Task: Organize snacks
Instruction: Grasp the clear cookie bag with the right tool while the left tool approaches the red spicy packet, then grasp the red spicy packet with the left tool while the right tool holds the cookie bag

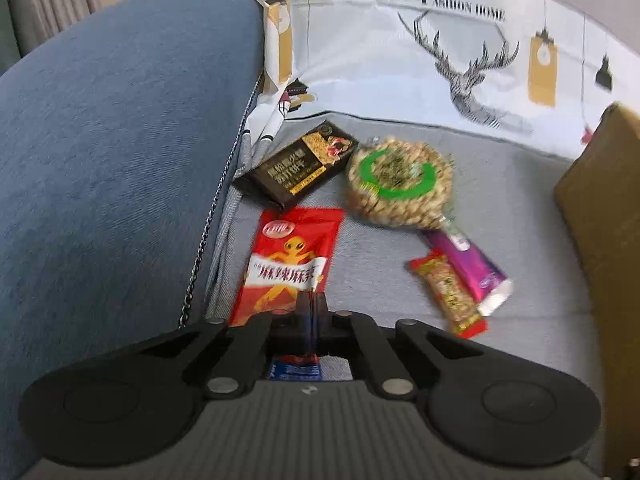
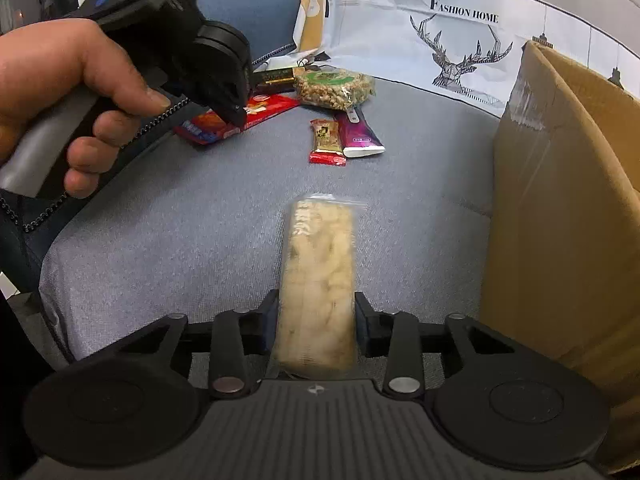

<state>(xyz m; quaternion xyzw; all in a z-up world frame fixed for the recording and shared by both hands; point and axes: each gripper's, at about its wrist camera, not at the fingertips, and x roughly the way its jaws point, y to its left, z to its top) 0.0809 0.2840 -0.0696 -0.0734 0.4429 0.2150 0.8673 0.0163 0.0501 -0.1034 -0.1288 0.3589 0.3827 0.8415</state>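
My left gripper (image 1: 310, 304) is shut on the near edge of a red snack packet (image 1: 290, 258) lying on the grey sofa seat (image 1: 384, 280); it also shows in the right wrist view (image 2: 236, 114). My right gripper (image 2: 316, 312) is shut on a long clear pack of pale biscuits (image 2: 320, 264), held just above the seat. On the seat lie a black cracker box (image 1: 298, 166), a round bag of peanuts (image 1: 400, 182), a small red-gold bar (image 1: 450, 294) and a purple sachet (image 1: 470, 268).
An open cardboard box (image 2: 560, 216) stands at the right, next to my right gripper. A blue sofa arm (image 1: 120, 140) rises at the left. A white deer-print cushion (image 1: 440, 48) lines the back.
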